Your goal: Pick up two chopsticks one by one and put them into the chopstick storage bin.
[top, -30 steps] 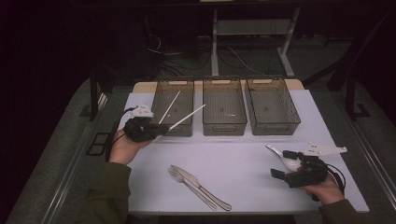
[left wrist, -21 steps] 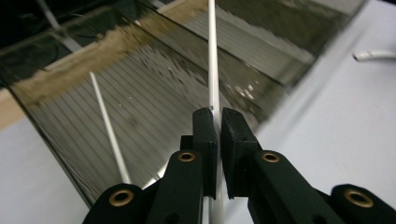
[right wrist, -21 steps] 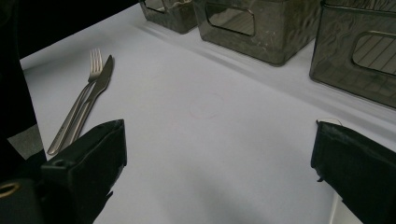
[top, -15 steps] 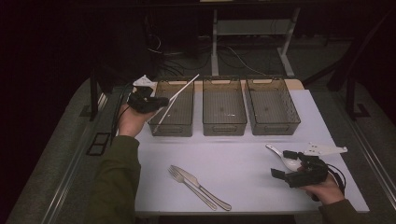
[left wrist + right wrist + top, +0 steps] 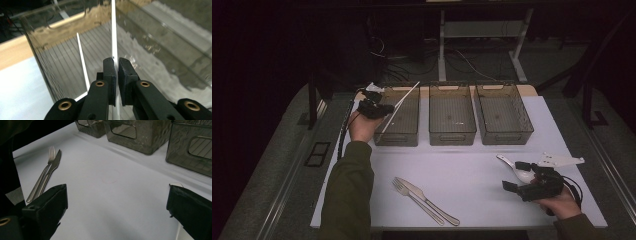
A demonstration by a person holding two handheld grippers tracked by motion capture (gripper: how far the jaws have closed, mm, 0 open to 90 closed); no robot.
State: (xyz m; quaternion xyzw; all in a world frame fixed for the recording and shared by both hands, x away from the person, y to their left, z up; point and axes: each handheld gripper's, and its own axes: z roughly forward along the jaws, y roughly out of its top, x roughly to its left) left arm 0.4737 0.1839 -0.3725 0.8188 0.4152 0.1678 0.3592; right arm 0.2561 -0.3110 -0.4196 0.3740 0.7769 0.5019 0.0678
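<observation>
One chopstick [image 5: 114, 37] is pinched in the left gripper [image 5: 384, 108] over the left bin [image 5: 399, 137]; another [image 5: 83, 65] lies inside. Lower the tip before letting go, I'd say. The right gripper [image 5: 521, 177] gapes empty.

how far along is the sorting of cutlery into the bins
Early. In hand: the left gripper is shut on a white chopstick over the left bin, a second stick beside it. Left: the fork, knife and white spoon lie on the table; the open right gripper holds nothing.

Three bins [image 5: 452, 112] wall off far edge; fork [image 5: 414, 197] and knife [image 5: 432, 204] (near edge) obstruct; mid-table [image 5: 462, 165] open.
</observation>
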